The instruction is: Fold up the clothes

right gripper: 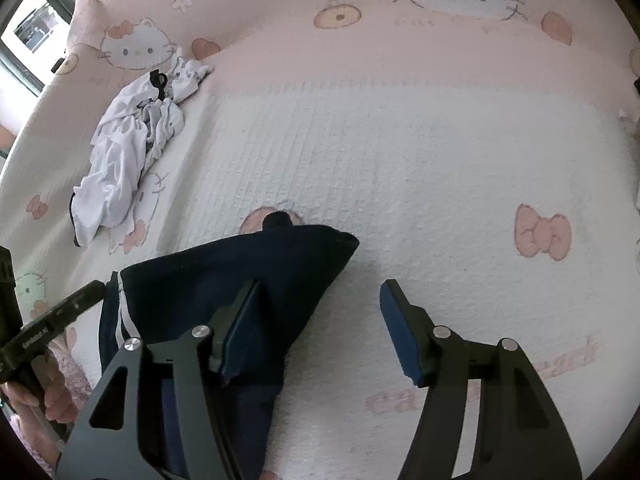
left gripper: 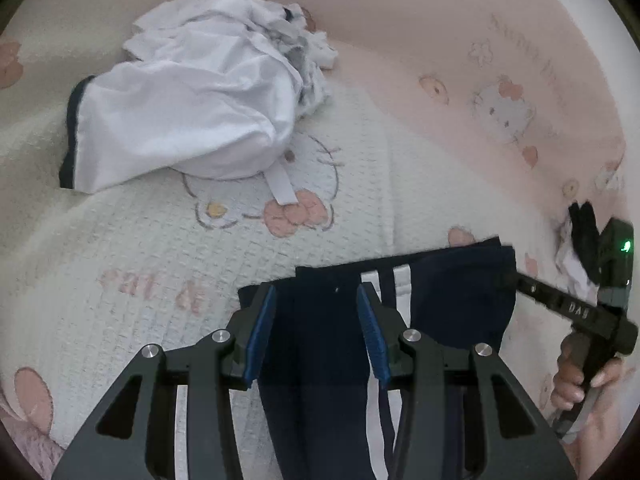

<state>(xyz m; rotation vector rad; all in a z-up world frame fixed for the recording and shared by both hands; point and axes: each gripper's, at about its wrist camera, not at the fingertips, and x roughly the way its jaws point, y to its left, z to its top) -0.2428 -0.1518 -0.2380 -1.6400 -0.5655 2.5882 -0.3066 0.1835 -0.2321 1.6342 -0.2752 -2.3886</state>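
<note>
A folded navy garment with white stripes lies on the bed at the near edge; it also shows in the right wrist view. My left gripper is open, its jaws straddling the navy cloth from above. My right gripper is open wide, its left finger over the garment's right part and its right finger over bare bedding. A crumpled white garment with dark trim lies further back on the left; it also shows in the right wrist view.
The bed is covered by a white and pink cartoon-cat quilt. The right hand-held gripper body shows in the left wrist view, beside a small dark and white bundle. A window is at far left.
</note>
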